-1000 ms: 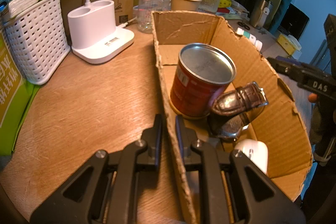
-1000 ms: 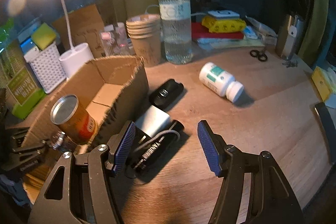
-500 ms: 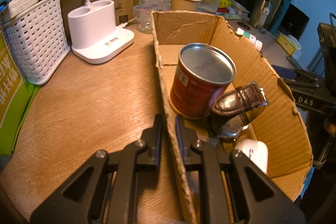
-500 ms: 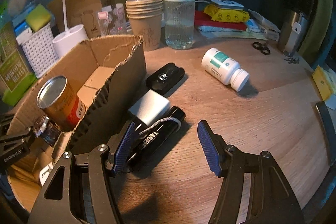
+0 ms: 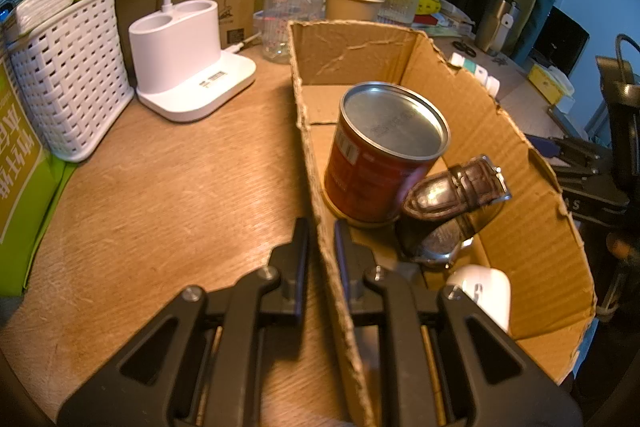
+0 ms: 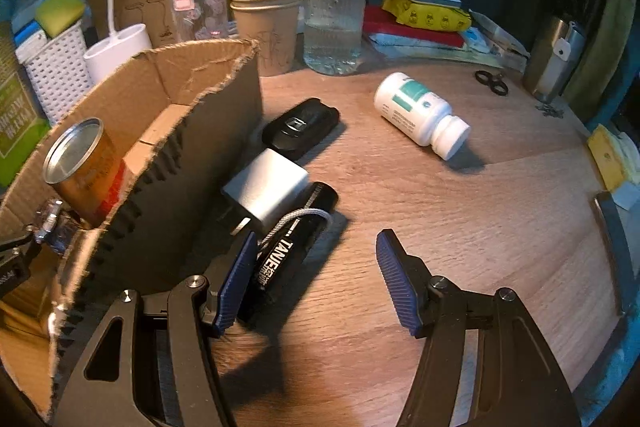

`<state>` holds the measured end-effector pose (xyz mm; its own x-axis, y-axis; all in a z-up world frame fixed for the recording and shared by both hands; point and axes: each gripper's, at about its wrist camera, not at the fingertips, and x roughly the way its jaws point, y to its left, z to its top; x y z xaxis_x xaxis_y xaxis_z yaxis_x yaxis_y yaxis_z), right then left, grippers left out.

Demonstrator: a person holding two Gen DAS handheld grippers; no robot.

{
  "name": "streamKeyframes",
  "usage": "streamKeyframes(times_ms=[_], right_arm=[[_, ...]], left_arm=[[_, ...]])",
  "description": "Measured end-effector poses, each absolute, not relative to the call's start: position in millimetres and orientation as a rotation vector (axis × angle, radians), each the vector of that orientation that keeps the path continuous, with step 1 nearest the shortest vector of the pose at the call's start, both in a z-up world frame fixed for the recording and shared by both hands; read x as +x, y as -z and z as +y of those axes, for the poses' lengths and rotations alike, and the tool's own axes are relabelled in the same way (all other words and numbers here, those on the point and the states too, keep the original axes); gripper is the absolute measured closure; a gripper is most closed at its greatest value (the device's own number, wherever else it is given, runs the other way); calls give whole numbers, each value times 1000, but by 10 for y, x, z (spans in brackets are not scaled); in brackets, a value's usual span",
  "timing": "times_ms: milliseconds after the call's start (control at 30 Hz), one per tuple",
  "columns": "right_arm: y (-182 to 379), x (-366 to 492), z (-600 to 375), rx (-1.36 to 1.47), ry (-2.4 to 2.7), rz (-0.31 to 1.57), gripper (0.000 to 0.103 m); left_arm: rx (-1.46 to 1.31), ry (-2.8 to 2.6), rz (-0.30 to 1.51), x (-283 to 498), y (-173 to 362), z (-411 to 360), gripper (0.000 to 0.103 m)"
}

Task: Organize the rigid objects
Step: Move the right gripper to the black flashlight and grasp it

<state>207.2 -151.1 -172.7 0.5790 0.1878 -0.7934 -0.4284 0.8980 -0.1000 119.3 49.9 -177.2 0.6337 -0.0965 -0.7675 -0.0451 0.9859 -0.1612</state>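
Left claw clamped on cardboard box wall.
My right claw hung open over the black flashlight.

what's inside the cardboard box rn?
Inside the cardboard box: an upright red can, a brown-strapped watch leaning against it, and a white object at the near end. The floor beneath them is covered.

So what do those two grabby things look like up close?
Both are black and angular, with triangle-shaped holes in the arms and small silver bolts at the joints. The right tool has two fingers lined with ridged dark-blue pads. The left tool has thin, flat black fingers with a bluish inner edge. No cables or sleeves show.
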Motion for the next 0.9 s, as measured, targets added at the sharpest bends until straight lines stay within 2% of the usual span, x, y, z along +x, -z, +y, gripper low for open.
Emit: streamKeyframes(times_ms=[200,467,667,900], right_arm=[[1805,2061,-1421,-324,-369,875,41],[1800,2050,-1392,-307,-418,869,71],[1767,2072,-1481,-267,-426,871,79],[1688,2044,-1518,-252,-441,855,80]], left_arm=[[-172,30,885,1192,1773,500,89],[-172,30,885,1192,1772,498,89],[-172,30,885,1194,1771,499,89],[-171,30,885,1194,1771,498,89]])
